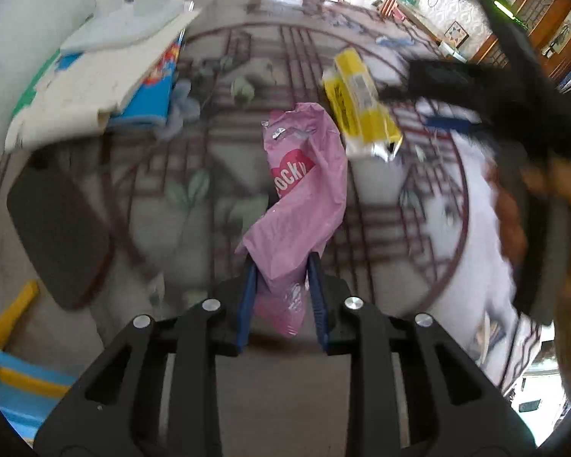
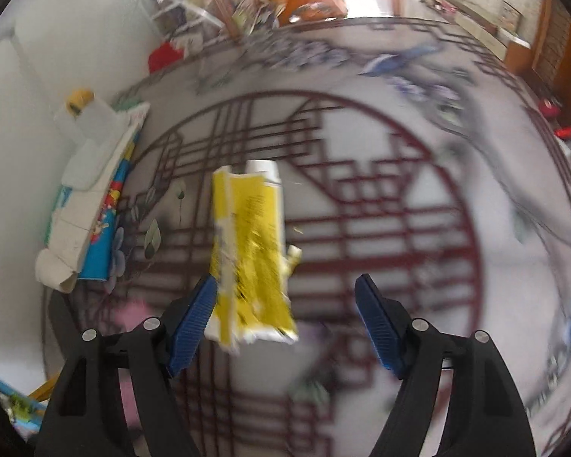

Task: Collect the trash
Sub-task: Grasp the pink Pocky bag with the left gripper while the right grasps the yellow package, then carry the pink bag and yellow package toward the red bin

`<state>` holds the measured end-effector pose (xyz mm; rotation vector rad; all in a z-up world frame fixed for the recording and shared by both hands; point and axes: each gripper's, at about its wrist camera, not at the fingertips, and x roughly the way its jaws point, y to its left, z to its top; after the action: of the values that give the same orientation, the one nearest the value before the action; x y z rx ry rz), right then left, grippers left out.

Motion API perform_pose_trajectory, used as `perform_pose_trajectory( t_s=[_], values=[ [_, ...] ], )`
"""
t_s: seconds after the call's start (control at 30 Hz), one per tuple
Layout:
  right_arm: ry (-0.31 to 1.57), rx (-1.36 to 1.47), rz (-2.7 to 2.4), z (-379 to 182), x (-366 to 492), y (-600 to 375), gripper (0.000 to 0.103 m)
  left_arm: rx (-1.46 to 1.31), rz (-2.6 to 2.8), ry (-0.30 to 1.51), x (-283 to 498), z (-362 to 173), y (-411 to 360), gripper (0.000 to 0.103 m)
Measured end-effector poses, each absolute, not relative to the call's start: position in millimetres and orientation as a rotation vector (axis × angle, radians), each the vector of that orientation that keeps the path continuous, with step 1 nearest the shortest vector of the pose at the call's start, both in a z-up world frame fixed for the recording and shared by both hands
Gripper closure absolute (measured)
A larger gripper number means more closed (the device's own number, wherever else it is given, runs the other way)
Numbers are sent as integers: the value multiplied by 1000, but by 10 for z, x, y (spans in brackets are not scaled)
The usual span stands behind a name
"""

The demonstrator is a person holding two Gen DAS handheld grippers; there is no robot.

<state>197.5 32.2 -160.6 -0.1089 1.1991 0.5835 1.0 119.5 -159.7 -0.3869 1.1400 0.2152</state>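
Left gripper (image 1: pixel 283 266) clamps pink wrapper (image 1: pixel 300 186); keep squeeze firm. Right gripper (image 2: pixel 285 297) jaws gape, yellow packet (image 2: pixel 251 251) touching only left pad, right of pink wrapper: regrip before carrying.

The patterned tabletop (image 2: pixel 418 198) lies open to the right of the torn yellow cardboard box (image 2: pixel 251 251), while stacked white foam and a blue book (image 2: pixel 106 221) crowd its left edge.
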Motion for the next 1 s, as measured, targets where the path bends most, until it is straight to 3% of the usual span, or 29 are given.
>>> perform_pose_trajectory(
  t_s=[0.13, 0.17, 0.2, 0.27, 0.33, 0.57, 0.7, 0.77, 0.83, 1.0],
  values=[
    [1230, -253, 548, -1835, 2012, 666, 34, -405, 219, 1166, -64, -1682, 1216, 73],
    [1221, -268, 551, -1855, 2001, 698, 47, -400, 221, 1162, -68, -1672, 1218, 72],
    [1211, -267, 558, -1854, 1989, 687, 68, -397, 220, 1154, -69, -1650, 1219, 67],
    [1207, -252, 579, -1815, 1969, 645, 73, -388, 206, 1140, -63, -1611, 1214, 64],
    [1191, -228, 606, -1733, 1939, 531, 75, -374, 204, 1125, -33, -1572, 1205, 51],
    [1159, -182, 642, -1442, 1695, -2, 75, -328, 166, 1104, 168, -1537, 1099, 37],
    [1161, -99, 639, -1330, 1473, -426, 75, -314, 166, 1126, 298, -1649, 1099, 40],
    [1143, -47, 623, -1259, 1309, -657, 75, -322, 169, 1141, 333, -1704, 1102, 52],
    [1124, -8, 599, -1202, 1181, -828, 74, -340, 163, 1165, 363, -1761, 1107, 72],
    [1105, 75, 556, -1101, 1041, -1119, 74, -335, 163, 1123, 383, -1639, 989, 78]
  ],
)
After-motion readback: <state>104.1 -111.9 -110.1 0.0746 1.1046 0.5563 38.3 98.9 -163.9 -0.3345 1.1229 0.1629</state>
